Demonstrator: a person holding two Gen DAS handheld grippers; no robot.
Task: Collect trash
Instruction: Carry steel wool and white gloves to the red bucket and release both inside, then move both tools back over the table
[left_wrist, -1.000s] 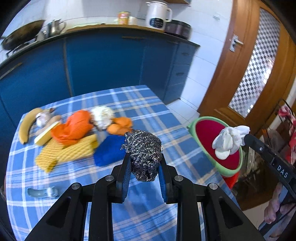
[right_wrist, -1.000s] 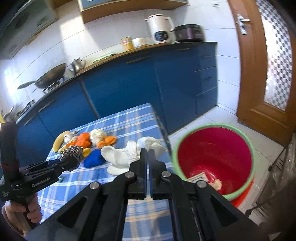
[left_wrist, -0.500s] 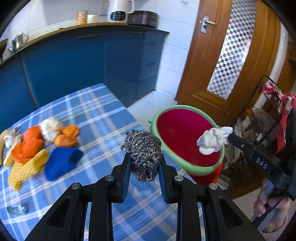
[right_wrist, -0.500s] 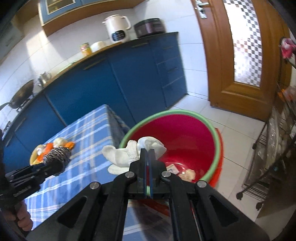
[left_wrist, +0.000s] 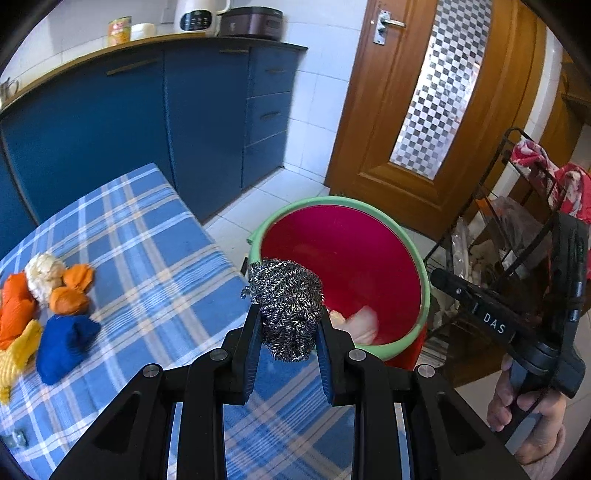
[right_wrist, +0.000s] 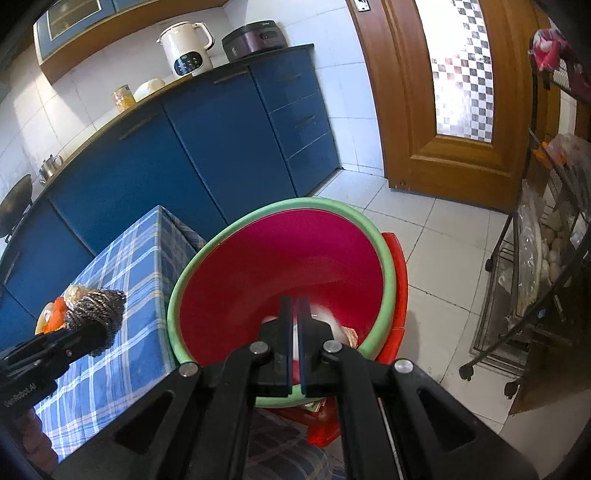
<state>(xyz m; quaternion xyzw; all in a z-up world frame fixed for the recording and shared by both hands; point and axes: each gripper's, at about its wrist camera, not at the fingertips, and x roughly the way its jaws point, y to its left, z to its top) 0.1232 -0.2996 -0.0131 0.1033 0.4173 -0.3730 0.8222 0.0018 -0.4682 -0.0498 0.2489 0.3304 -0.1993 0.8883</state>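
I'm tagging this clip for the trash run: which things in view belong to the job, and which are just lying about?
Part of the job:
- silver steel-wool scrubber, clamped in the left gripper
- red bin with green rim
- right gripper, slightly open over the bin
- blurred white wad inside the bin
- blue crumpled wad and orange scraps on the checked tablecloth

Just lying about:
- white electric kettle
- wooden door
- wire rack

Left gripper: jaws clamped on steel wool scrubber, held level, pointing forward. Right gripper: jaws parted by a narrow gap, nothing between them, tilted down. Right hand wraps the handle at near right.
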